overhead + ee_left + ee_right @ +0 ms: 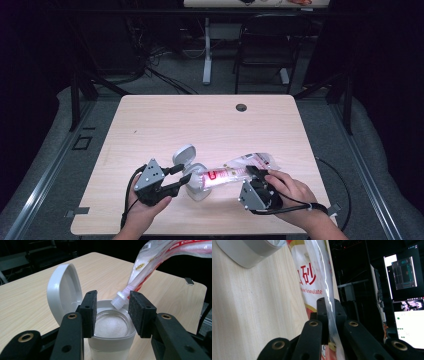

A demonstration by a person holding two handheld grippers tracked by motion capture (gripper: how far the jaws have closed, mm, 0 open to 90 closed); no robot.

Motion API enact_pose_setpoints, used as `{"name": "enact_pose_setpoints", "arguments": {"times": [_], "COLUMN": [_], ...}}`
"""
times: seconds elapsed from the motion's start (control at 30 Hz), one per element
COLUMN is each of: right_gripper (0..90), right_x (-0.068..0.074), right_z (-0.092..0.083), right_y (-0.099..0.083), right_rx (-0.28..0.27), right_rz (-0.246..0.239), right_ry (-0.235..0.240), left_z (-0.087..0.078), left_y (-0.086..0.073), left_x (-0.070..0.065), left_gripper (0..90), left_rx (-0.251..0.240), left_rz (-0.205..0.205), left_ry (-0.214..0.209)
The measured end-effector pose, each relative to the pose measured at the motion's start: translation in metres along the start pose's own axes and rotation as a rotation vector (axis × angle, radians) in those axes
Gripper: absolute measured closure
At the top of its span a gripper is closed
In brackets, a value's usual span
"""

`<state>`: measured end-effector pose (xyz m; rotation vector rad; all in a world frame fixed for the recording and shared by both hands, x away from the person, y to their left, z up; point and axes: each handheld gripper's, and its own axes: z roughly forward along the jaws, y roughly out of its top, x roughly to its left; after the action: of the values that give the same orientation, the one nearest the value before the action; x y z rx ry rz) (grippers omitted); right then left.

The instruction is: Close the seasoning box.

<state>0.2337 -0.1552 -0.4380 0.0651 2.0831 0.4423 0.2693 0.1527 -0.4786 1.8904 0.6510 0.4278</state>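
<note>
The light wooden table (210, 125) carries the work near its front edge. On it stands a white canister (111, 345) with a hinged lid (63, 293) swung open and standing upright just left of the left gripper's jaws; white granules show inside its round mouth.

The left gripper (112, 312) has its jaws spread wide around the canister's rim, one black pad against each side of the top, so the canister is clamped between them. In the high view this gripper (181, 176) sits at the canister's left side, with the person's left hand (145, 207) behind it.

A clear plastic refill pouch (235, 172) with red print slants down from the right. Its small white spout (120, 300) hangs between the left gripper's jaws and just above the canister's mouth, close to the right pad.

The right gripper (328, 315) has its jaws pressed nearly together on the pouch's flat film, which passes straight up between them. The person's right hand (292, 192) holds that gripper at the pouch's far end.
</note>
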Motion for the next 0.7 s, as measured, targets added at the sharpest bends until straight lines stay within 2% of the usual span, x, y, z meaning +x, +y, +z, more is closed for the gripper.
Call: {"name": "enact_pose_setpoints", "arguments": {"times": [0.13, 0.23, 0.27, 0.4, 0.43, 0.47, 0.7], "right_gripper": [88.1, 88.1, 88.1, 88.2, 88.2, 88.2, 88.1], "right_x": [-0.0011, -0.0029, -0.0026, -0.0032, -0.0021, -0.0030, -0.0047], "right_z": [0.0017, 0.0011, 0.0018, 0.0007, 0.0017, 0.0006, -0.0005], "right_y": [-0.0043, -0.0060, -0.0068, -0.0073, -0.0080, -0.0078, -0.0108], "right_rx": [-0.019, -0.017, -0.033, -0.022, -0.041, -0.030, -0.055], "right_rz": [0.060, 0.077, 0.096, 0.102, 0.122, 0.114, 0.164], "right_ry": [0.015, 0.021, 0.025, 0.035, 0.037, 0.039, 0.044], "left_z": [0.0000, 0.0003, 0.0004, 0.0002, 0.0001, -0.0003, -0.0002], "left_y": [-0.0004, -0.0007, -0.0008, -0.0010, -0.0011, -0.0012, -0.0019], "left_x": [0.0006, 0.0007, 0.0007, 0.0009, 0.0010, 0.0012, 0.0019], "left_gripper": [59.0, 59.0, 59.0, 59.0, 59.0, 59.1, 59.6], "left_rx": [0.000, 0.001, 0.001, 0.000, -0.003, -0.002, 0.007], "left_rz": [-0.004, -0.004, -0.004, -0.003, -0.004, -0.005, -0.003], "left_ry": [0.005, 0.007, 0.006, 0.006, 0.006, 0.006, 0.005]}}
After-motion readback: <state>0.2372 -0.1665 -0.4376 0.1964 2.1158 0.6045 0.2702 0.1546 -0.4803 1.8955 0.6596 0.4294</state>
